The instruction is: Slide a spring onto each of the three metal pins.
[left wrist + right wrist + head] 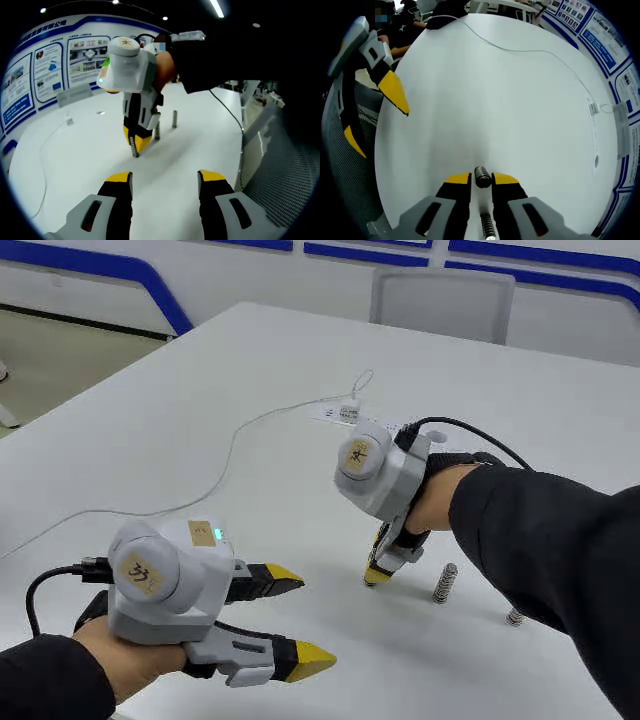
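Right gripper [378, 576]: we are pointing it tip-down at the tabletop [200, 420], with its jaws pressed against a spring [481, 177] that is standing upright between the yellow tips.
Left gripper [300, 618]: we are holding it low at the near left, well apart from the right one, with its jaws spread and nothing between them.
Second spring [445, 583]: it is standing upright just right of the right gripper.
Third spring [515, 617]: it is standing farther right, partly hidden by our sleeve [540, 540].

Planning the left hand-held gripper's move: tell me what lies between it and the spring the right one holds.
Nothing: in the left gripper view, bare table runs from the left hand-held gripper to the spring in the right hand-held gripper.
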The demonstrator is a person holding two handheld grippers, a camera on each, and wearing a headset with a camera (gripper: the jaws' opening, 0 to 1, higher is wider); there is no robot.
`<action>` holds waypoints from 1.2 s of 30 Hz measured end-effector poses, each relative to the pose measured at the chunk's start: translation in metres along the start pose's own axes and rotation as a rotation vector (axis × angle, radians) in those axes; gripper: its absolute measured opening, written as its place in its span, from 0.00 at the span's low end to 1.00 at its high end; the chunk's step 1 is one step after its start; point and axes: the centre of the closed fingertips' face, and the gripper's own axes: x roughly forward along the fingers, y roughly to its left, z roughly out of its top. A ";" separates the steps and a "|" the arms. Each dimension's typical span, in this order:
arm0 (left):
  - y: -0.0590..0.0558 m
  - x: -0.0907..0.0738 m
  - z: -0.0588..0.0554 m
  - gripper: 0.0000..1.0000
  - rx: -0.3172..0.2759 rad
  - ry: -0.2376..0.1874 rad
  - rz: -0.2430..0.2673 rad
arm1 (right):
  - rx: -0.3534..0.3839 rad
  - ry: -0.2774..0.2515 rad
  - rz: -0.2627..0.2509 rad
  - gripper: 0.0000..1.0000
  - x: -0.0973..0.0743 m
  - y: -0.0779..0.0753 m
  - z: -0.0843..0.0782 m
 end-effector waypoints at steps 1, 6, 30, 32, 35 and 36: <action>0.000 0.000 0.000 0.54 -0.001 0.000 0.001 | 0.003 -0.004 -0.001 0.18 -0.001 0.000 0.000; 0.001 0.000 0.001 0.54 -0.003 -0.005 0.005 | 0.008 -0.042 -0.019 0.20 -0.014 -0.002 0.001; 0.005 0.003 0.009 0.55 0.009 -0.018 0.004 | 0.160 -0.343 -0.096 0.26 -0.085 0.017 -0.030; 0.006 0.003 0.010 0.55 0.008 -0.020 0.004 | 0.170 -0.370 -0.108 0.26 -0.090 0.020 -0.033; 0.006 0.003 0.010 0.55 0.006 -0.022 0.003 | 0.190 -0.410 -0.127 0.27 -0.099 0.028 -0.042; 0.005 0.003 0.010 0.55 0.007 -0.022 0.001 | 0.195 -0.419 -0.134 0.27 -0.101 0.029 -0.045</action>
